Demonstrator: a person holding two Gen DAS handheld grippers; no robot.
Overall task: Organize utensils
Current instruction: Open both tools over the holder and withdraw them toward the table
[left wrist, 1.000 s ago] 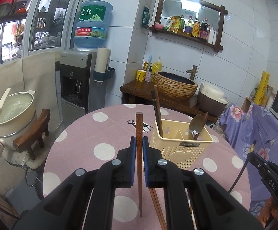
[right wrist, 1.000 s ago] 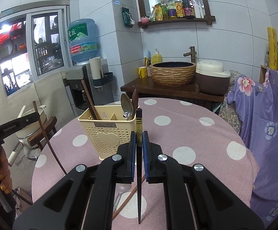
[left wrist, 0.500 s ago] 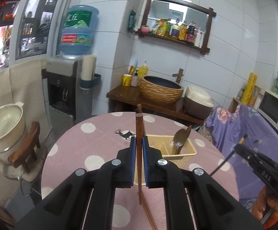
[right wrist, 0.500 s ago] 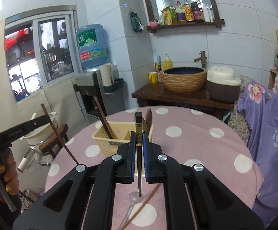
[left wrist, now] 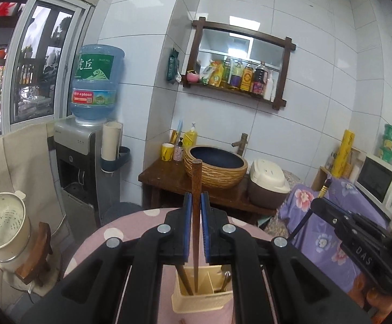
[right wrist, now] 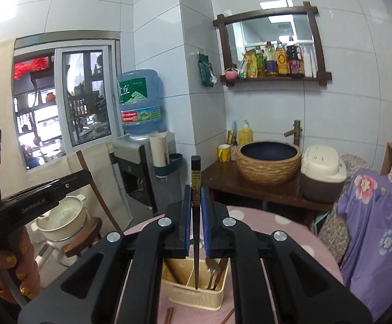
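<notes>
- Left gripper (left wrist: 196,202): its blue pads are clamped on a brown chopstick (left wrist: 196,189), which stands upright between them. The blunt top sticks out above the fingertips; the thin end hangs below, over the caddy (left wrist: 202,297).
- Right gripper (right wrist: 196,197): pads pressed onto a black chopstick (right wrist: 195,216) (gold band near the top), also upright. Its head clears the fingertips and its tip points down at the caddy's middle section.
- The cream caddy sits on the pink dotted table (right wrist: 290,232), below both grippers. One chopstick leans in its left section; spoons (right wrist: 213,272) stand in the right one.
- More chopstick ends (right wrist: 170,314) lie on the cloth just in front of the caddy.
- In the right view a hand (right wrist: 12,264) grips the left tool's handle, at the left edge.
- Beyond the table: a woven basin (left wrist: 215,167) on a wooden stand and a water dispenser (left wrist: 88,145).
</notes>
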